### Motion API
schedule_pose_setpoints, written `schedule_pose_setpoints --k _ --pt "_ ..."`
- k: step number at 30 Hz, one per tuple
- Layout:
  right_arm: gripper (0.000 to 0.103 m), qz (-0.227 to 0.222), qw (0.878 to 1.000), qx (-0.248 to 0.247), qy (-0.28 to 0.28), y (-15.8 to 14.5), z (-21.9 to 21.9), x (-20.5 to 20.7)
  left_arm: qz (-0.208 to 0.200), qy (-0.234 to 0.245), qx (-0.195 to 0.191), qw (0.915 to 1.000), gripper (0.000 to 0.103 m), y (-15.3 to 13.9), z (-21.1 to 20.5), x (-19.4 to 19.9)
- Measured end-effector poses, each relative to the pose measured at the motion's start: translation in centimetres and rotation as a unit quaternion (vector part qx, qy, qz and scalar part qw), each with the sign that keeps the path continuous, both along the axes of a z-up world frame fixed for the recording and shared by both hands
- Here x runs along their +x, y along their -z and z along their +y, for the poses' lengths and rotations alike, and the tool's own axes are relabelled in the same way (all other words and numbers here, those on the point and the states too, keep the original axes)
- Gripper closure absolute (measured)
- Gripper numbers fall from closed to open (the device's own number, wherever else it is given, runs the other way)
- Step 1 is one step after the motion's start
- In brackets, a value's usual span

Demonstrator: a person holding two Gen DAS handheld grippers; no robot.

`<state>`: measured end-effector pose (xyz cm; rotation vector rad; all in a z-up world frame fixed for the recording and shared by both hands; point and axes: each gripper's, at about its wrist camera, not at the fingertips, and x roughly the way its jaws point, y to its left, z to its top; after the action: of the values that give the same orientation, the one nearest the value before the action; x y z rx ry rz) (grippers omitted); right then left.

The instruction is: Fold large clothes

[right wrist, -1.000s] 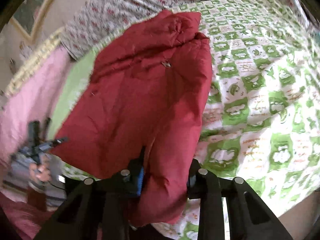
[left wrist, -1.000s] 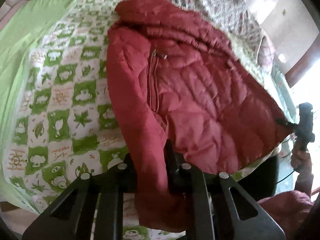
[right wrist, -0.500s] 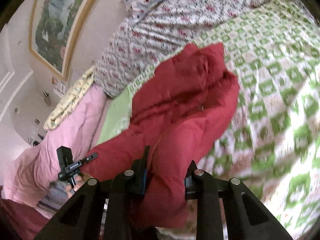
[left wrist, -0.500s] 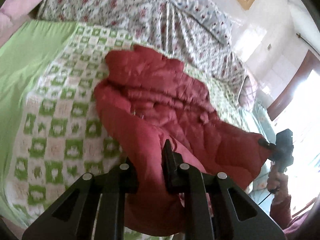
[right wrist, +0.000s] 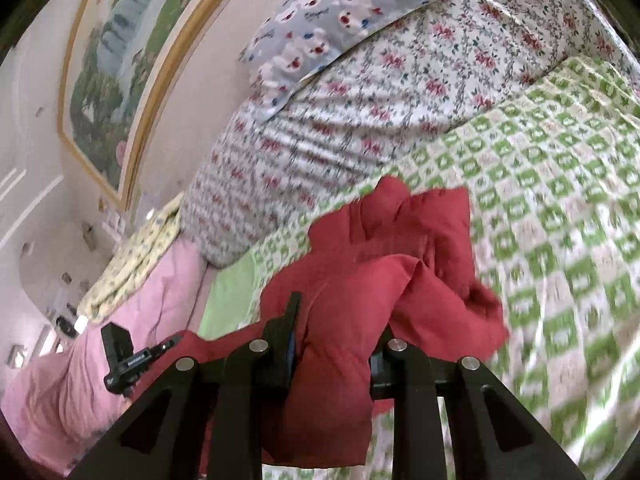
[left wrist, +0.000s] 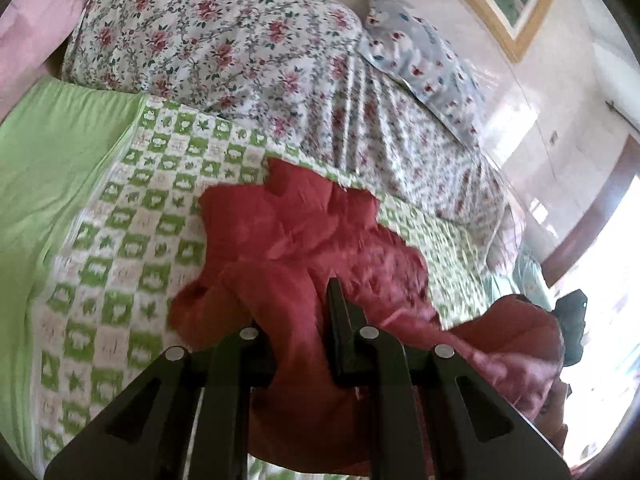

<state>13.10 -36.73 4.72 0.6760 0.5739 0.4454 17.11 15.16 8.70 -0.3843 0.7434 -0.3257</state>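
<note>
The red padded jacket [left wrist: 304, 240] lies partly on the green-and-white checked bedspread [left wrist: 120, 240], its far end bunched toward the flowered quilt [left wrist: 224, 40], while its near edge hangs lifted off the bed. That raised edge is the reason for both grips: each tool has one corner of the near hem, so the edge between them can be carried as a single span and laid over the rest, which looks like the fold in hand.

The left gripper [left wrist: 296, 336] has its jaws closed on a thick wad of the fabric, which bulges out below and between the fingers. The right gripper [right wrist: 336, 344] is likewise clamped on the jacket [right wrist: 360, 288], with a fat fold spilling down past its fingers. From the left view the right-hand tool [left wrist: 572, 328] shows at the far end of the hem, the cloth between sagging, probably because padded material is heavy and slippery.

Holding deep rather than by the tips likely guards against the stuffing sliding free. The blue flowered pillow [right wrist: 336, 12] and pink blanket [right wrist: 120, 344] sit beyond and beside the work, apart from the jacket.
</note>
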Motion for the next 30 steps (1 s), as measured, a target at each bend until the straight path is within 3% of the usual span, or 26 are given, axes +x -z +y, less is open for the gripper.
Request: schedule_pose_setpoints --k 7,15,23,30 --pt "0.080 0.019 0.999 0.004 0.045 0.1 -0.8 6.9 0.019 -0.028 0.006 0.9994 0.089 -0.2 -0.3 6.5" --pt "0.079 0.072 0.994 0.020 0.080 3.4 -1.9 14.7 0.062 -0.057 0.012 0.9963 0.089 2.4 -0.7 14.5" --pt "0.076 0.106 0.990 0.027 0.095 6.6 -2.3 18.8 0.104 -0.072 -0.006 0.9919 0.088 6.3 -0.1 19.7" --pt "0.074 0.125 0.984 0.024 0.124 9.5 -1.8 21.5 0.111 -0.089 -0.012 0.9897 0.085 8.6 0.0 22.2"
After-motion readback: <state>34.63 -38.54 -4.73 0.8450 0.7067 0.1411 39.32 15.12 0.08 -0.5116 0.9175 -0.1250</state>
